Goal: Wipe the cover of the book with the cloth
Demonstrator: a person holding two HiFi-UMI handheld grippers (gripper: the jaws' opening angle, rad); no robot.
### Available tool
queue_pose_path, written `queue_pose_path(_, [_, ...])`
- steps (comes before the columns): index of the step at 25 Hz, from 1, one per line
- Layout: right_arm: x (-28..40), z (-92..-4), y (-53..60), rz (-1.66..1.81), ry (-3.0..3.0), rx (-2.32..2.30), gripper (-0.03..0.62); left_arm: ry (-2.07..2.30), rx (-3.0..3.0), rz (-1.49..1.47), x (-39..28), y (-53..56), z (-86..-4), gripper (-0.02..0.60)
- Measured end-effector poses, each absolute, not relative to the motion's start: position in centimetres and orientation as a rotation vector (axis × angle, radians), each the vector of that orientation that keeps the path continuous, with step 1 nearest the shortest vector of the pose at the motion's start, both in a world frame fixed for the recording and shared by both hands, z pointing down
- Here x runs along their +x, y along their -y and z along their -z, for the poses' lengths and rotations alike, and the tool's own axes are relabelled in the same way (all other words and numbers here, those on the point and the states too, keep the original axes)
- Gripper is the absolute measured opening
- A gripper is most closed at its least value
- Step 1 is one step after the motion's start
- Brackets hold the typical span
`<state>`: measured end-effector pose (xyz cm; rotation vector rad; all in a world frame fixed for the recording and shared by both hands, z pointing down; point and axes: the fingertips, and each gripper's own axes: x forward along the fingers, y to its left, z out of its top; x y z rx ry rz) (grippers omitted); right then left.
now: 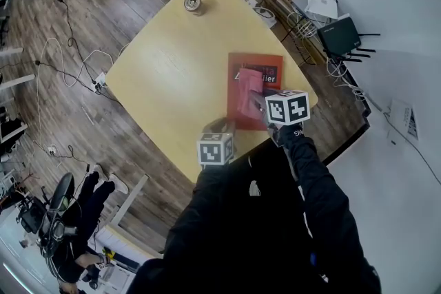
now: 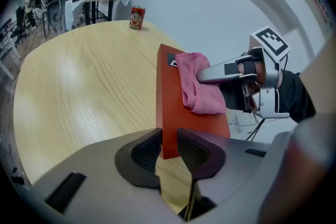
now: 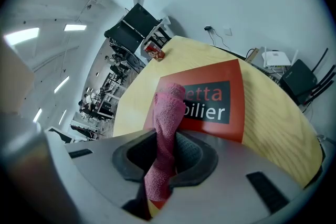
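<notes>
At the table's right corner lies the red book, cover up; the pink cloth rests on that cover, pinched between the right gripper's jaws; the left gripper is clamped on the book's near edge; a drink can stands well apart at the far corner.

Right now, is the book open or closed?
Closed. The book lies flat on the table with its printed red cover up, no pages showing; the left gripper clamps its near edge.
</notes>
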<state>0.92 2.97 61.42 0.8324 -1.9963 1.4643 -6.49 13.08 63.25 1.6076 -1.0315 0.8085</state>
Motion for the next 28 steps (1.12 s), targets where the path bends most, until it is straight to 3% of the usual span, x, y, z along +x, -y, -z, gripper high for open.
queue_pose_path(28, [7.8, -61.1, -3.4, -1.508, 1.976, 0.968, 0.081, 1.048, 1.607, -0.813, -6.3, -13.0, -62.9, 0.114])
